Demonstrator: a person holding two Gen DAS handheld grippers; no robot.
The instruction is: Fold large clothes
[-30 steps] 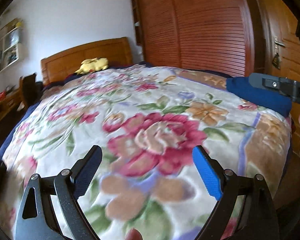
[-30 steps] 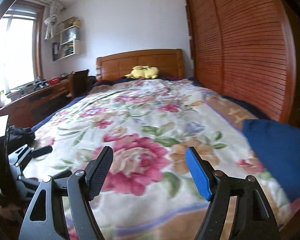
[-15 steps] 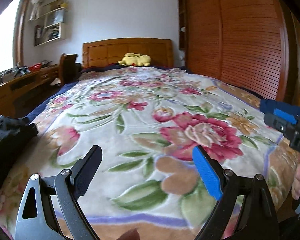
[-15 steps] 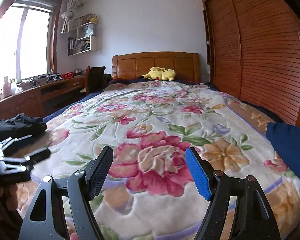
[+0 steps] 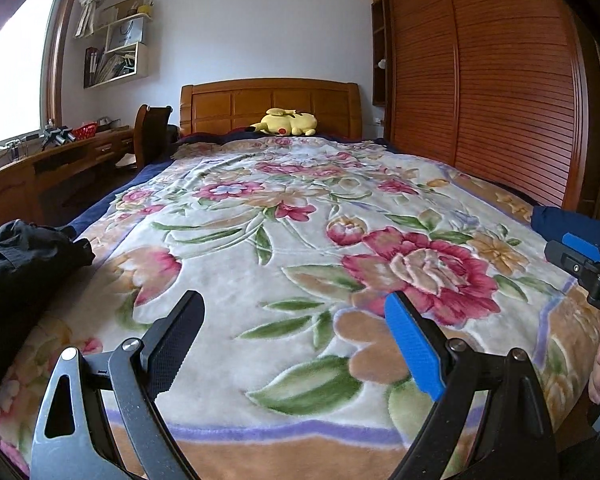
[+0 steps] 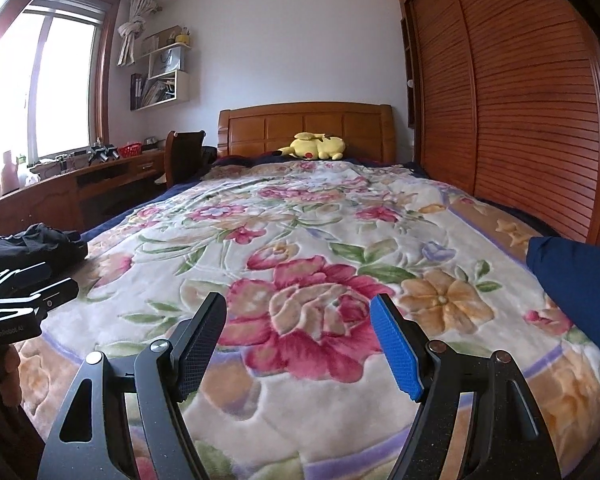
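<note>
Black garment (image 5: 24, 256): dark cloth, crumpled in a loose heap, unfolded, lying at the left near corner of the bed on the flowered blanket.

Blue garment (image 6: 576, 276): plain deep-blue cloth, smooth-surfaced, resting at the bed's right edge; only partly in view, shape unclear.

Both wrist views look from the near foot of the bed (image 5: 300, 432) along its length toward the far headboard (image 5: 268, 104), tilted slightly down, close over the floral blanket (image 6: 308, 240). Left wrist view sits further left; the right gripper (image 5: 584, 260) shows at its right edge. Right wrist view sits further right; the left gripper (image 6: 28, 284) shows at its left edge. Shared: blanket, headboard, yellow plush toy (image 6: 318, 146), wardrobe doors (image 6: 520, 100), left-side desk (image 5: 40, 164).
</note>
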